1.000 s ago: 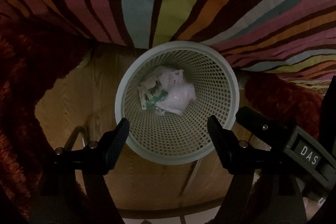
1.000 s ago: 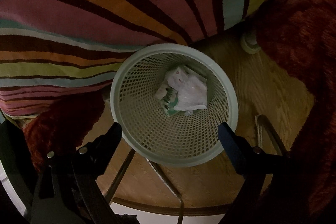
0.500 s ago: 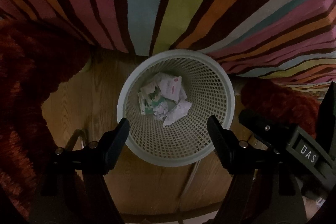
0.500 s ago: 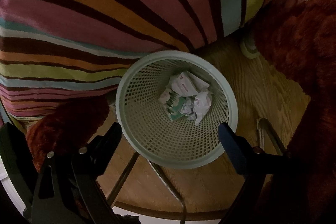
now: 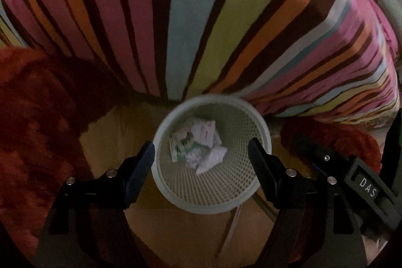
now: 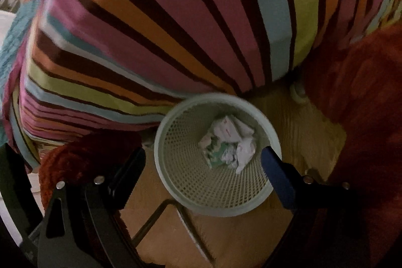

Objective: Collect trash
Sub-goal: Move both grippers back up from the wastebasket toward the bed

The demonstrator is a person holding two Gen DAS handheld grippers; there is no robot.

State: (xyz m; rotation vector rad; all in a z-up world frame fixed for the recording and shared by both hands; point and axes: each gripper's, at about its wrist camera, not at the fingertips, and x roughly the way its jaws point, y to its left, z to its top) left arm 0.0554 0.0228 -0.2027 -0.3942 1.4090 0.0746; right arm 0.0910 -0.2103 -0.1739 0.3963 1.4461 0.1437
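A pale mesh waste basket point(image 5: 261, 122) stands on the wooden floor; it also shows in the right wrist view point(image 6: 173, 190). Crumpled white and green trash point(image 5: 201, 146) lies at its bottom, seen again in the right wrist view point(image 6: 230, 143). My left gripper point(image 5: 201, 155) is open and empty, high above the basket mouth. My right gripper point(image 6: 203, 160) is open and empty too, also above the basket. Part of the right gripper's body, marked DAS point(image 5: 368, 190), shows at the right of the left wrist view.
A bed with a striped cover point(image 5: 201, 16) rises just behind the basket, also in the right wrist view point(image 6: 150, 29). Dark red shaggy rugs point(image 5: 37, 117) point(image 6: 364, 104) lie on both sides. Thin metal legs point(image 6: 160, 215) stand on the floor below me.
Both grippers have risen and pulled back from the basket, which looks smaller now. The trash has settled at the basket's bottom. More of the bed is in view.
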